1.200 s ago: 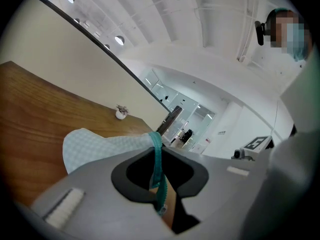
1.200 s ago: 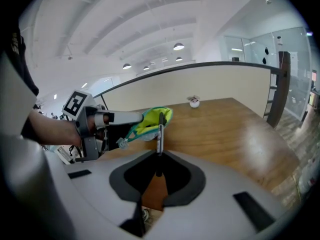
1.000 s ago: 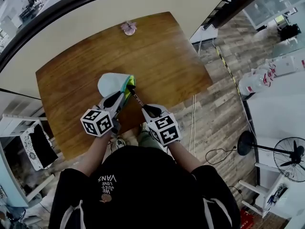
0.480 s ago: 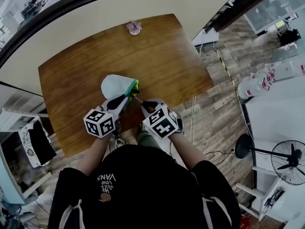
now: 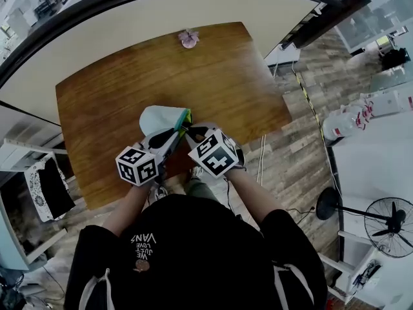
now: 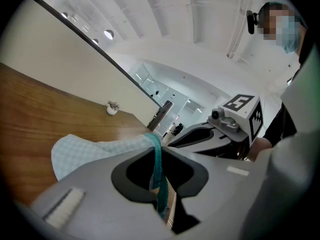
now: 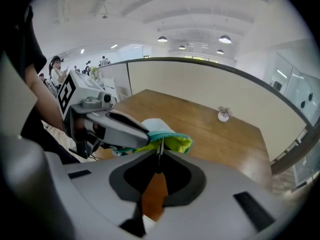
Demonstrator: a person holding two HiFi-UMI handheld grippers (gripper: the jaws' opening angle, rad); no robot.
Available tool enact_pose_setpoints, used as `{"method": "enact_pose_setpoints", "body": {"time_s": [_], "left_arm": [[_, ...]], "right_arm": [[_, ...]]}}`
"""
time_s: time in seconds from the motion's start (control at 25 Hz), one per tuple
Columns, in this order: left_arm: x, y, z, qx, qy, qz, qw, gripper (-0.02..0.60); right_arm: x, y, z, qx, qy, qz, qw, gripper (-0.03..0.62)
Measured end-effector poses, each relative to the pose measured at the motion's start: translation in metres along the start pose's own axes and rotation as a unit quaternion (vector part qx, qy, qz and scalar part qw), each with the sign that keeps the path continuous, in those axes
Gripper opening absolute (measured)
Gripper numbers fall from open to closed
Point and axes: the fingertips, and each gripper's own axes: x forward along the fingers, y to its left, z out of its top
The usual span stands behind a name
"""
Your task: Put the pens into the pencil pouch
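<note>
A pale blue checked pencil pouch (image 5: 157,117) lies on the wooden table (image 5: 226,82) with its yellow-green lined mouth (image 5: 186,116) facing me. My left gripper (image 5: 175,133) is shut on the pouch's teal zipper edge (image 6: 157,156) and holds the mouth up. My right gripper (image 5: 193,134) sits close beside it, shut on a thin metallic pen (image 7: 159,153). The pen's tip reaches the pouch's mouth (image 7: 172,141). How far the pen goes inside is hidden. In the right gripper view the left gripper (image 7: 144,134) pinches the rim from the left.
A small pink flower pot (image 5: 188,39) stands at the table's far edge. The pouch lies close to the near edge, over my knees. On the floor stand a fan (image 5: 387,221) to the right and a white cart (image 5: 39,189) to the left.
My right gripper has moved left to the pouch's mouth and rolled, so its marker cube now tilts. The stretch of pen showing between gripper and pouch has shrunk. The left gripper stayed put.
</note>
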Motion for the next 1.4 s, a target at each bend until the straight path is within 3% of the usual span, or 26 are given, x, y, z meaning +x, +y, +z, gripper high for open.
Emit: {"method": "enact_pose_setpoints", "body": {"time_s": [0.08,0.16,0.28,0.36,0.52,0.68,0.88,1.12,1.4], "left_arm": [[0.000,0.000,0.000,-0.003,-0.002,-0.002,1.0000,0.051],[-0.001,0.001,0.001,-0.008,-0.005,-0.001,1.0000,0.051],[-0.002,0.001,0.003,-0.021,-0.014,0.002,0.9997,0.049],[-0.001,0.001,0.005,-0.028,-0.021,0.004,0.9994,0.049],[-0.002,0.004,0.008,-0.042,-0.033,0.009,0.9985,0.049],[-0.002,0.007,0.009,-0.055,-0.043,0.011,0.9975,0.049],[0.002,0.011,0.011,-0.057,-0.042,0.015,0.9974,0.049],[0.012,0.026,-0.001,-0.036,-0.015,0.029,0.9988,0.049],[0.032,0.045,-0.019,-0.012,0.015,0.055,0.9983,0.049]], "right_arm": [[0.005,0.003,0.003,0.035,-0.014,0.025,0.999,0.046],[0.010,0.003,0.007,0.106,-0.036,0.063,0.992,0.046],[0.013,-0.003,0.009,0.248,-0.074,0.125,0.958,0.046],[0.013,-0.007,0.010,0.293,-0.091,0.142,0.941,0.046],[0.013,-0.014,0.013,0.323,-0.125,0.142,0.927,0.062],[0.003,-0.028,0.014,0.377,-0.179,0.136,0.898,0.120],[-0.015,-0.052,0.000,0.419,-0.225,0.104,0.874,0.123],[-0.021,-0.060,-0.036,0.442,-0.218,0.055,0.869,0.123],[-0.026,-0.052,-0.076,0.482,-0.208,0.036,0.851,0.123]]}}
